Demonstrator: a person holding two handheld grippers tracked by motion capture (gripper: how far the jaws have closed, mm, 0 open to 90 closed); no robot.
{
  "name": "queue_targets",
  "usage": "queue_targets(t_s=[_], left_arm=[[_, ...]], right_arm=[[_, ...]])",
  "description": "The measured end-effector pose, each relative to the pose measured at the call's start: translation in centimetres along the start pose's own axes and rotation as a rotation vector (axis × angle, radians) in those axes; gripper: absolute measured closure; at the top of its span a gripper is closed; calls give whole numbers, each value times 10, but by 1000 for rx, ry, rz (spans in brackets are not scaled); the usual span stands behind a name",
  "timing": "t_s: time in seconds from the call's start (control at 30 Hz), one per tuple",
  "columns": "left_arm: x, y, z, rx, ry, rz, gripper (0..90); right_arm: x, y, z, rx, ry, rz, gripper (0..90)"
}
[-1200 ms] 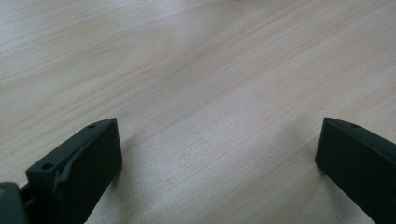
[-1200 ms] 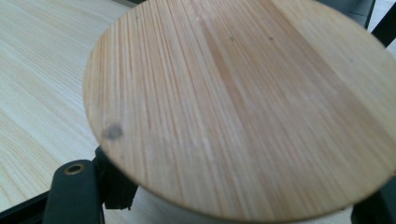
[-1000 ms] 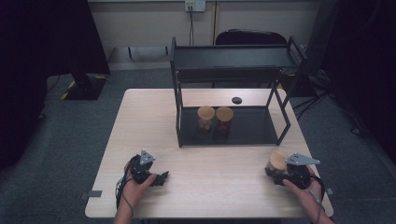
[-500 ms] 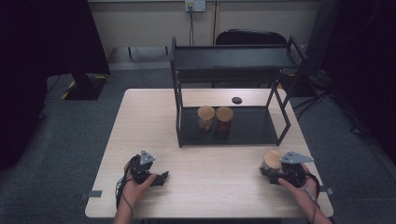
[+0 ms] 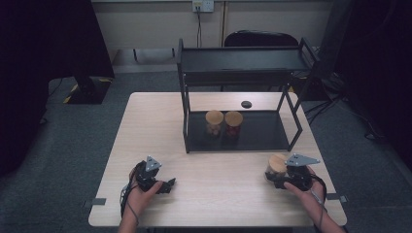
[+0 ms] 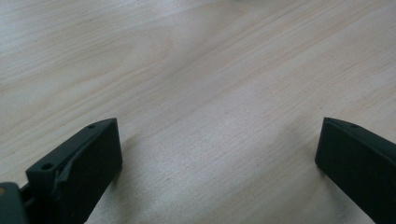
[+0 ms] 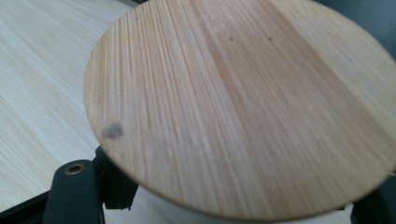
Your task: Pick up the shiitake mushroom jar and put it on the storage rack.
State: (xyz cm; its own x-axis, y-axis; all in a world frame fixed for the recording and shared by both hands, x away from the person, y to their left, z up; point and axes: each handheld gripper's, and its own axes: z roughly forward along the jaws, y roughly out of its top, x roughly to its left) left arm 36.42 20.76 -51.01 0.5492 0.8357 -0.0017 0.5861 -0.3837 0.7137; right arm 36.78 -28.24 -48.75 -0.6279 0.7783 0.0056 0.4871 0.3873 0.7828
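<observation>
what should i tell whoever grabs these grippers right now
Left gripper: open, resting on the table at front left, holding nothing.
Right gripper: shut on the wooden-lidded jar at front right; whether it is lifted off the table cannot be told.
Done: two similar jars stand side by side on the lower shelf of the black rack.
Left: probably place the held jar beside them.

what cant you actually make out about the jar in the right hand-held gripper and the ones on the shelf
- Held jar: right gripper view, contents hidden under its wooden lid.
- Right hand-held gripper: high view, jaw contact hidden by the jar.
- Two shelf jars: high view, contents too small.
- Black disc: too small to identify.
</observation>
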Motion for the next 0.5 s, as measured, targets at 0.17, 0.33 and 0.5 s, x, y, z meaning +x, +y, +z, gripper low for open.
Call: queue_targets(t_s=[0.17,0.33,0.5], left_arm=[[0,0,0,0,0,0,2],[0,0,0,0,0,0,2],[0,0,0,0,0,0,2]], right_arm=[[0,4,3,0,2,3,258],[-2,10,5,-2,5,15,258],[-3,14,8,-1,4,17,258]])
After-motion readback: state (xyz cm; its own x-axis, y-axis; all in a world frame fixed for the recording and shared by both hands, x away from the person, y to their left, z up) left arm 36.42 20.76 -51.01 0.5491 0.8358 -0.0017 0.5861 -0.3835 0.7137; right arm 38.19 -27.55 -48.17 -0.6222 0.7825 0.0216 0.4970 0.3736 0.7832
